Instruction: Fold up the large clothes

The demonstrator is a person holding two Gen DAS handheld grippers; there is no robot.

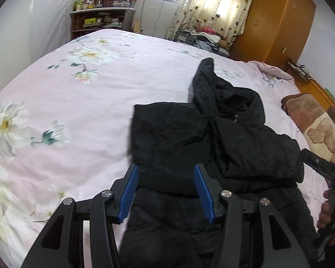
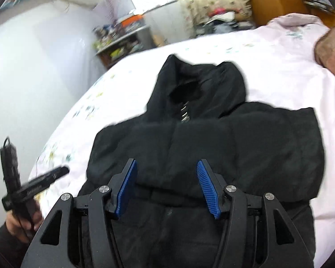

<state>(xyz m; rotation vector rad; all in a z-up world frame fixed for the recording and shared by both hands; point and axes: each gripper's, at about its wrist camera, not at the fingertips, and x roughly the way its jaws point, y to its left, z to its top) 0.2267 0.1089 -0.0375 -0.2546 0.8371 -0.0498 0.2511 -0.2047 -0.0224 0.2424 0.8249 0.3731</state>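
Note:
A black padded hooded jacket lies on the pink floral bedsheet, hood toward the far side, sleeves folded in over the body. It also shows in the right wrist view. My left gripper is open, hovering over the jacket's near left part, holding nothing. My right gripper is open above the jacket's middle, holding nothing. The right gripper also shows at the right edge of the left wrist view; the left gripper shows at the left of the right wrist view.
A brown patterned pillow lies at the bed's right end. A cluttered shelf stands beyond the far bed edge, a wooden wardrobe at the back right, and a clothes pile under the curtain.

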